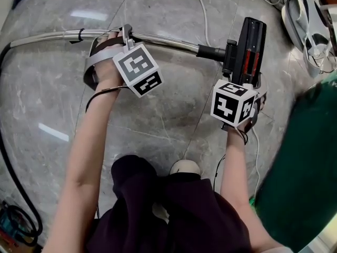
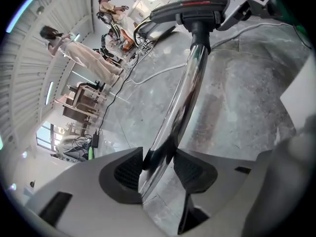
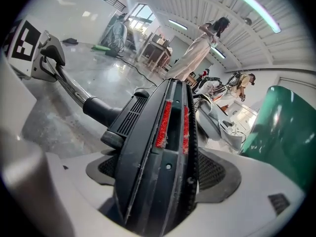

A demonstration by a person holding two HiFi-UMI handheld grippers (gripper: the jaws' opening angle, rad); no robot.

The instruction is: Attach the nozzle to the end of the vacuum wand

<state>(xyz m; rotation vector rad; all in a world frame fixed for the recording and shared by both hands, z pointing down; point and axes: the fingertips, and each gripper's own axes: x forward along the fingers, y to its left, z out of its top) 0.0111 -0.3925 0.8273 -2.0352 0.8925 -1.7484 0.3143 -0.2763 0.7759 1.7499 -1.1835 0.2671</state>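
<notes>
The long curved chrome vacuum wand (image 1: 168,41) crosses the head view from ten o'clock toward two o'clock, above the grey marbled floor (image 1: 174,120). At two o'clock the black floor nozzle with red strips (image 1: 248,46) has its neck over the wand's end. The left gripper (image 2: 159,168), at eleven o'clock, clamps narrowly on the wand. The right gripper (image 3: 163,179) grips the nozzle body, jaws wide. The joint looks made. I cannot tell whether it is fully seated, so a last push and letting go probably remain.

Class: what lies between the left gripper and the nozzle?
The chrome wand alone spans it, running into the nozzle; the head view shows this.
</notes>
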